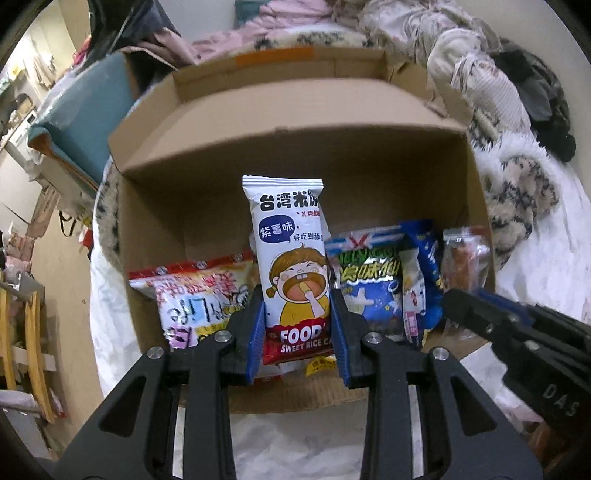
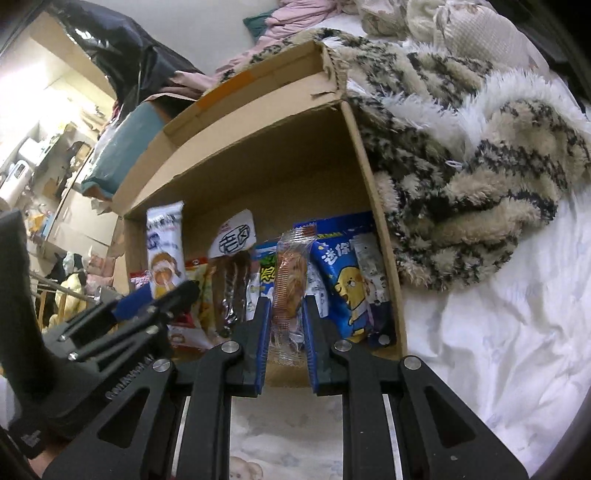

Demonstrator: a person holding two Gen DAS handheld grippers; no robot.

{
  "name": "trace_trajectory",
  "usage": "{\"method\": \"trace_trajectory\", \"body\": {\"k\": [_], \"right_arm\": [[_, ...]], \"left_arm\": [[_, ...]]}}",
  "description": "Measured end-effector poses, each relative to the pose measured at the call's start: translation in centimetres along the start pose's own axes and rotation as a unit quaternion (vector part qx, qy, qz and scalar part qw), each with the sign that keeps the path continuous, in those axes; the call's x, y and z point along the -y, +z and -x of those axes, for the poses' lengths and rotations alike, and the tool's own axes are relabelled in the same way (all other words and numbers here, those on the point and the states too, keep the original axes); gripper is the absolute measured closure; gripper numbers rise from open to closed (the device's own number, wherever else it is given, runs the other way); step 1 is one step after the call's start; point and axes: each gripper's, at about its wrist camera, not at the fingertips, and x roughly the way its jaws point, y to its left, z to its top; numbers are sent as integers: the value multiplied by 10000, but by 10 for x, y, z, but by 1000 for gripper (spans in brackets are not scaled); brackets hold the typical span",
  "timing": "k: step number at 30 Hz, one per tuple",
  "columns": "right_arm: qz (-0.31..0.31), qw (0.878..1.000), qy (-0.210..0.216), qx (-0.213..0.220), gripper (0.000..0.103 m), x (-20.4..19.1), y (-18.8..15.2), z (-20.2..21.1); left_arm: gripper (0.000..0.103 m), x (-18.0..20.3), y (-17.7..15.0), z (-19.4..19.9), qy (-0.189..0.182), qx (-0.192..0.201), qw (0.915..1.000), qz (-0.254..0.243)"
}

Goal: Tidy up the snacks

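My left gripper (image 1: 297, 314) is shut on a white sweet rice cake packet (image 1: 291, 254) with a cartoon child, held upright over the front of an open cardboard box (image 1: 295, 155). In the right wrist view the same packet (image 2: 166, 247) stands at the left with the left gripper (image 2: 162, 299) below it. My right gripper (image 2: 287, 325) is shut on a clear-wrapped brown snack bar (image 2: 290, 284), upright above the box's (image 2: 365, 184) near right part. Several snack bags lie inside: a pink-and-white bag (image 1: 199, 295), a green-and-blue bag (image 1: 369, 280), a blue cartoon bag (image 2: 347, 284).
The box sits on a bed with a white sheet (image 2: 480, 350). A fluffy patterned blanket (image 2: 461, 177) presses against the box's right wall. A teal box (image 1: 88, 110) stands at the back left, with clothes (image 1: 295, 22) piled behind. Cluttered floor and furniture lie to the left.
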Motion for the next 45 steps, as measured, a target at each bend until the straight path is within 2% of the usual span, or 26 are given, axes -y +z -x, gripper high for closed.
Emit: {"method": "trace_trajectory", "body": {"k": [8,10,12,13,14,15,16,17,18,22,24,26,28,32,34,35,38,42,45], "right_arm": [[-97,9999,-78,-12,82,1,6,-4],[-175,9998,-75,12,81,3,7,-4],[-239,9996,-100,59,81,6,7,0],[-256,9996,-136,66,81,6,8,1],[-263,9995,-170,86,76,6,8,2],[-257,9994,-203,124,63,6,8,4],[-260,9993,-230,169,48,6,9,6],[-275,9991,-233,228,24,7,9,8],[-286,9988,-198,340,16,7,9,12],[-265,9982,19,529,15,6,12,25],[-414,9971,330,551,6,7,13,30],[-491,9954,426,701,0,6,12,40],[-430,9942,457,878,0,1,12,50],[-205,9933,195,1124,0,-12,6,72],[-106,9929,99,1177,0,-18,0,81],[-80,9927,79,1204,0,-20,-4,86],[-8,9919,55,1268,0,-27,-19,98],[175,9913,-91,1302,0,-37,-48,108],[307,9904,-205,1333,0,-44,-69,113]], "left_arm": [[74,1,1,0,23,-65,10000,19],[69,1,1,3,44,-50,10000,35],[54,0,1,6,53,-59,9999,64],[50,-1,1,8,79,-76,9999,75],[41,-3,0,11,88,-77,9999,99],[30,-4,0,14,91,-65,9999,131],[25,-6,0,18,102,-45,9998,159],[22,-8,-1,23,121,1,9997,191],[21,-11,-1,28,124,49,9997,216],[21,-19,-3,47,-136,244,9994,207],[21,-26,-5,56,-146,416,9987,259],[21,-36,-8,64,-126,561,9977,348],[21,-46,-11,74,-88,710,9964,464],[21,-71,-23,90,-110,902,9936,670],[18,-84,-32,98,-68,937,9922,814],[14,-91,-37,102,-75,965,9914,877],[6,-102,-53,113,-31,1077,9890,1016],[0,-113,-81,129,-110,1288,9856,1093],[0,-117,-99,136,-149,1459,9842,997]]}}
